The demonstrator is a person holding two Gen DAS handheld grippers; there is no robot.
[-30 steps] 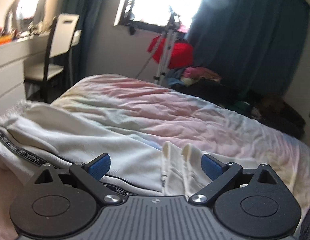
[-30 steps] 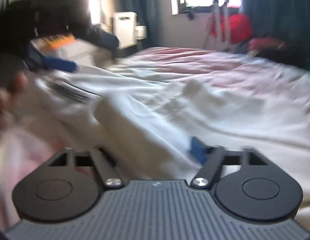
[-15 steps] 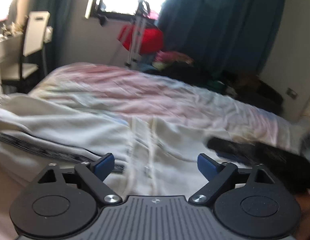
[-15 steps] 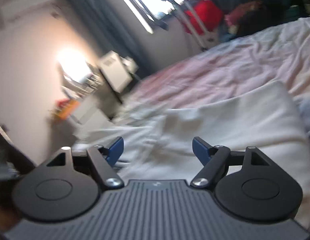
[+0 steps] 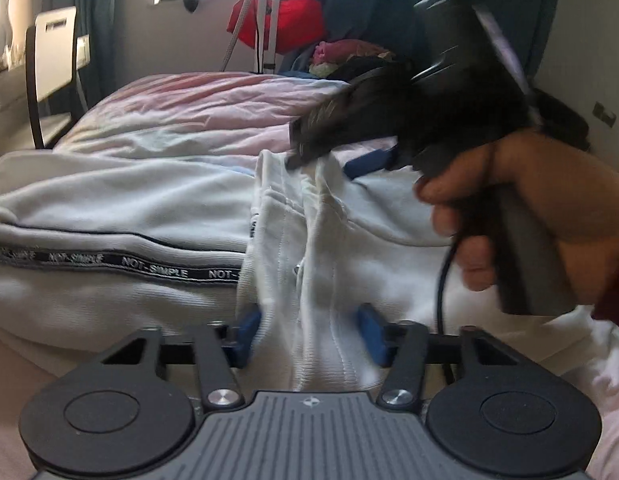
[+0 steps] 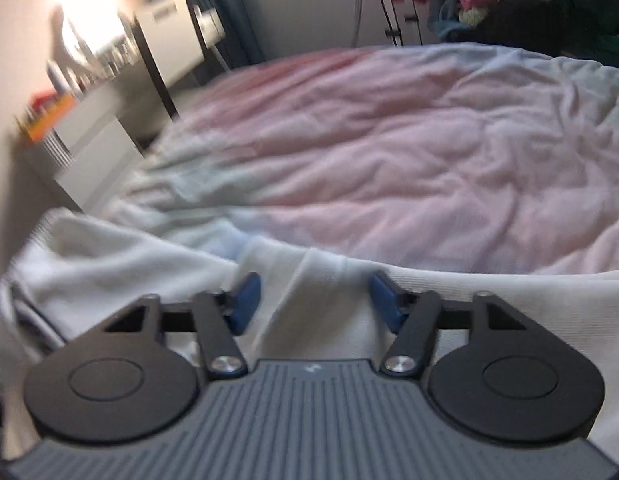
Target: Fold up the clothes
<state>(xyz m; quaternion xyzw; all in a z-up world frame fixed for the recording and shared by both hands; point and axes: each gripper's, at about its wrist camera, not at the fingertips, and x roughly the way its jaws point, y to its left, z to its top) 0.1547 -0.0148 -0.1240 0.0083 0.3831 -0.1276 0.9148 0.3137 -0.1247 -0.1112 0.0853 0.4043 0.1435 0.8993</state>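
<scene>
1. L gripper (image 5: 307, 334): jaws closing, ridge of white garment (image 5: 109, 200) bunched between the blue pads; left pad looks to touch cloth, right pad unclear. Not a firm pinch yet imo.
2. R gripper (image 6: 315, 300): jaws closing too, raised fold of the same garment between them, gaps both sides. In the left wrist view it sits over the far end of that ridge, the person's hand (image 5: 541, 216) on its handle.
3. To do it well: finish both pinches before lifting, catch all layers, lift together so the centre seam stays straight.
4. Garment lies on the bed (image 6: 409, 152). Thick ribbed knit, soft, stitched seams, black lettered tape (image 5: 109, 264) across it.
5. Bedcover: thin, pink, crumpled; will drag.
</scene>
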